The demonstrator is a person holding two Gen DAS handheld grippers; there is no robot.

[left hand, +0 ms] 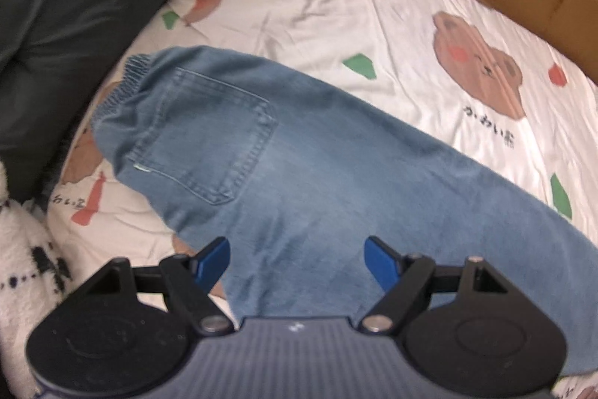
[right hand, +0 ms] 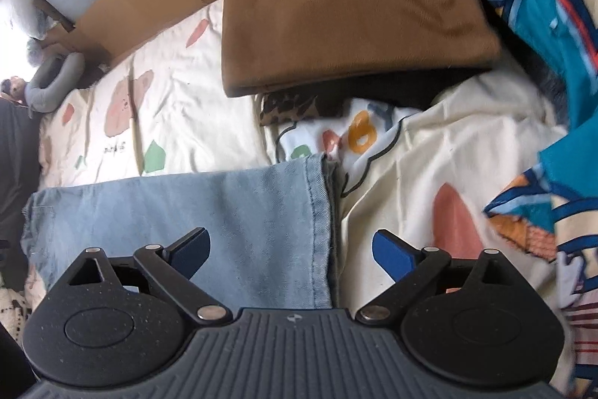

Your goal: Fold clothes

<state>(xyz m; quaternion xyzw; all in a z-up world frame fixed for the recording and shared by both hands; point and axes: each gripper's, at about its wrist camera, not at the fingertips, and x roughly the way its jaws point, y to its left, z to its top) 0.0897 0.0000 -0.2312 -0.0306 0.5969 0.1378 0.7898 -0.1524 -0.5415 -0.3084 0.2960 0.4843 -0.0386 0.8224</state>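
The jeans (left hand: 336,174) lie flat on the bear-print sheet (left hand: 392,36). The left gripper (left hand: 297,260) hangs wide open above their middle, gripping nothing. The right gripper (right hand: 291,253) hangs wide open over the leg hem (right hand: 321,230), empty too.

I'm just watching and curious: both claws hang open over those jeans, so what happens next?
Probably the right gripper lowers and closes on the hem of the light blue denim jeans, since its open jaws straddle that edge. The left gripper hangs open over the seat.
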